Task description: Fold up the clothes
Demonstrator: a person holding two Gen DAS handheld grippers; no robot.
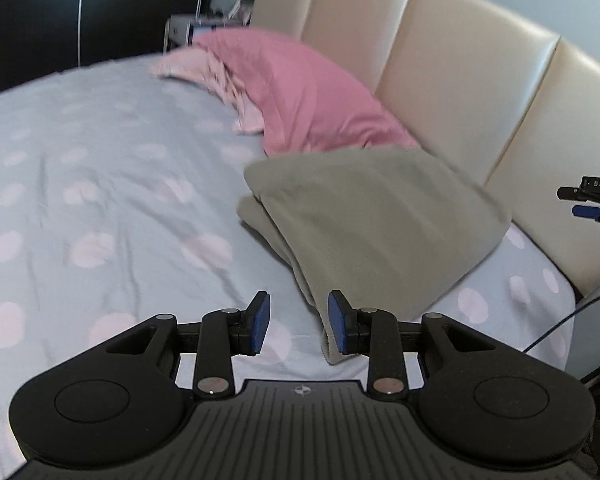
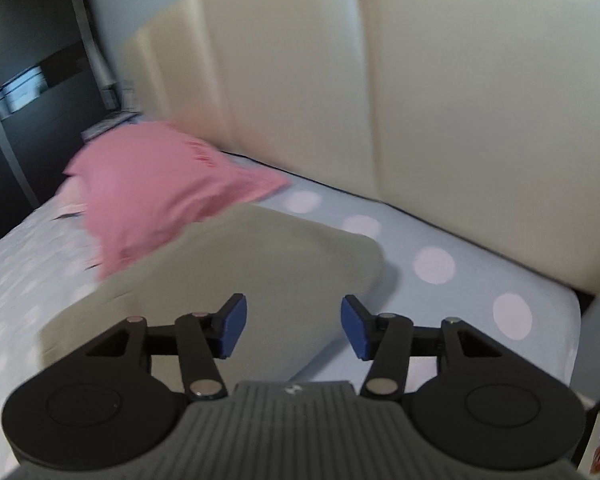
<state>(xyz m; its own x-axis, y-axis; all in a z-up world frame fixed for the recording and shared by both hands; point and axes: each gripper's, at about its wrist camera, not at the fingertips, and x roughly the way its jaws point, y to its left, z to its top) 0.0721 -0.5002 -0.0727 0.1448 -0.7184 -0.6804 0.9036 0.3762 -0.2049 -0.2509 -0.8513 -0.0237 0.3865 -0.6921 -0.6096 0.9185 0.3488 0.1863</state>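
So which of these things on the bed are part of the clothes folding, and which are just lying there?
For the job:
- folded beige garment
- left gripper, open
- right gripper, open

Just lying about:
- pink pillow
- spotted bedsheet
- cream headboard

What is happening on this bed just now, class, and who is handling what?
A person is folding clothes with a handheld gripper in each hand. A beige garment lies folded on the spotted bedsheet, next to a pink folded garment near the cream headboard. The left gripper and the right gripper are both open and hold nothing; each hovers at the near edge of the beige garment. Whether either touches the cloth is unclear.
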